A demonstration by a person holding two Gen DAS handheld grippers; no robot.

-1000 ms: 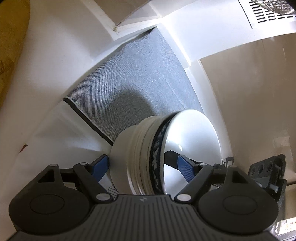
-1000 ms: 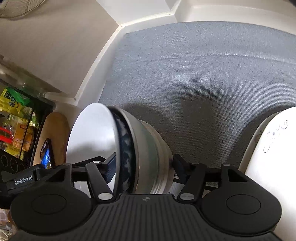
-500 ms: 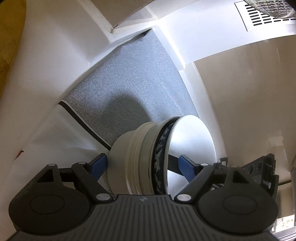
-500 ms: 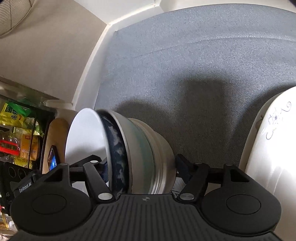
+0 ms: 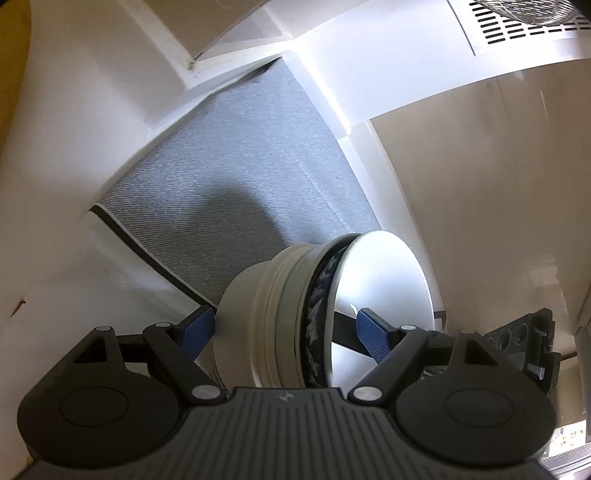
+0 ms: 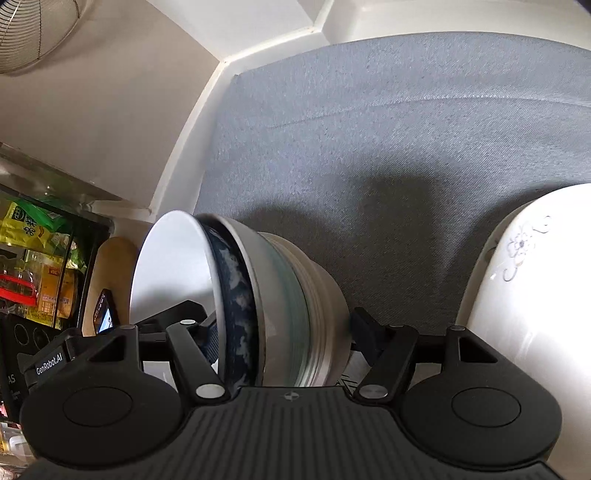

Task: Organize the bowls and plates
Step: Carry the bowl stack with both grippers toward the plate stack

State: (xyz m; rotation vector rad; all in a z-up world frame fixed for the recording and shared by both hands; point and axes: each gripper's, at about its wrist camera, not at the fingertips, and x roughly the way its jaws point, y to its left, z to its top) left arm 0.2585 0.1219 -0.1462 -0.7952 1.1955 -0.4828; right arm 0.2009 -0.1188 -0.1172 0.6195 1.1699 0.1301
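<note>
A stack of nested bowls (image 5: 295, 317), white and grey outside with a dark blue patterned rim, is held on its side above a grey mat (image 5: 236, 192). My left gripper (image 5: 284, 328) is shut on it, one blue finger on the base and one inside the top bowl. My right gripper (image 6: 284, 332) is shut on the same stack of bowls (image 6: 266, 302) from the opposite side, one finger inside and one on the base. A white plate (image 6: 532, 288) with a flower print stands at the right in the right wrist view.
The grey mat (image 6: 388, 140) lies in a white-walled shelf corner. A beige wall (image 5: 498, 192) and a vent (image 5: 517, 22) are at the left wrist view's right. Snack packets (image 6: 33, 236), a wooden board (image 6: 110, 266) and a fan (image 6: 33, 33) are on the left.
The stack of bowls has moved slightly forward and lower toward the grey mat with both grippers still closed on it. The flowered plate shows more at the right.
</note>
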